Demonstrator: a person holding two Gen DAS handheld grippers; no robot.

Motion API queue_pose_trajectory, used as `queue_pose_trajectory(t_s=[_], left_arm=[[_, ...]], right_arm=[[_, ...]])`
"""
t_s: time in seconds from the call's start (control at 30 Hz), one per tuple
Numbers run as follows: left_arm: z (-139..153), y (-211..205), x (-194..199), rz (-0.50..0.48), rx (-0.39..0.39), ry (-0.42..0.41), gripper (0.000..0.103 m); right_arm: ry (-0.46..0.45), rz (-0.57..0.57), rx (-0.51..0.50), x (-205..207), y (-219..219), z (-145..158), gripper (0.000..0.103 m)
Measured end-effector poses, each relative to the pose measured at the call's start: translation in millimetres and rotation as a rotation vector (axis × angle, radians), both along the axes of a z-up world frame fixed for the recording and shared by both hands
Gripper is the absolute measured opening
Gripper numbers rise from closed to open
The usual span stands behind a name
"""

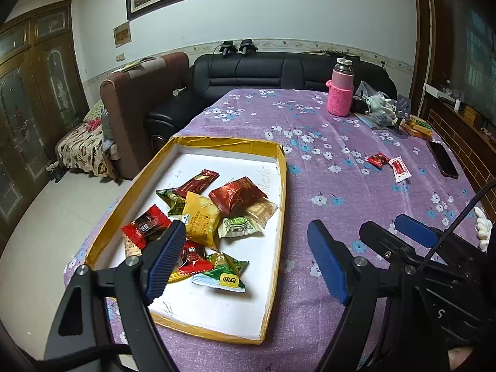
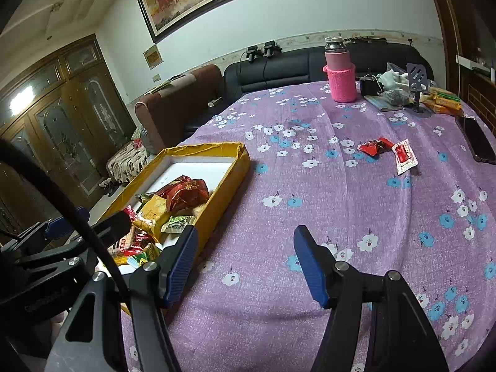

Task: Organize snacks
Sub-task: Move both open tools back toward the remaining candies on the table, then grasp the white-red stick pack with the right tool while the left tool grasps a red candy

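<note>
Your left gripper [image 1: 248, 257] hangs over the near end of the tray [image 1: 280, 167], jaws spread, nothing between them. Your right gripper [image 2: 246, 262] is over the bare worktop [image 2: 279, 186] just beside the tray, jaws spread and empty too. Most snacks [image 1: 201, 214] lie in the tray. Farther out, two red packets [image 2: 387, 152] lie on the cloth.
</note>
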State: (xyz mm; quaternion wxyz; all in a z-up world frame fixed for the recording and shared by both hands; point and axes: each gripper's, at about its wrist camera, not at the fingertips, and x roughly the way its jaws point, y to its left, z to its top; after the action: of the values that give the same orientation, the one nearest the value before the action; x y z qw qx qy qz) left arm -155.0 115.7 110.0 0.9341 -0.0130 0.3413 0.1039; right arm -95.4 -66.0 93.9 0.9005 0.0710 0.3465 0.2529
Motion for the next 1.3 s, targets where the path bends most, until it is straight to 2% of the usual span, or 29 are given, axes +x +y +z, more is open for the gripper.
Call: queue_pose_trajectory(t_s=[0.77,0.93,1.1,1.2,1.3], left_arm=[[-19,-10,19,-0.047,-0.011,0.063,0.084],[-26,-19,29,-0.118,-0.059,0.106,0.085],[-35,-34,42,-0.197,-0.103,0.158,0.085],[-39,-39,52,-0.239,-0.153,0.192,0.085],[-39,-38,68,-0.273,-0.244,0.219,0.085]], right_arm=[[0.060,-0.035,0.013,13,-15,-17,0.066],[0.048,-0.060,0.004,17,-34,-16,0.068],[0.060,-0.184,-0.014,28,-88,-16,0.069],[0.069,-0.241,-0.040,41,-116,-15,0.069],[0.046,-0.290,-0.083,66,-136,-10,0.069]])
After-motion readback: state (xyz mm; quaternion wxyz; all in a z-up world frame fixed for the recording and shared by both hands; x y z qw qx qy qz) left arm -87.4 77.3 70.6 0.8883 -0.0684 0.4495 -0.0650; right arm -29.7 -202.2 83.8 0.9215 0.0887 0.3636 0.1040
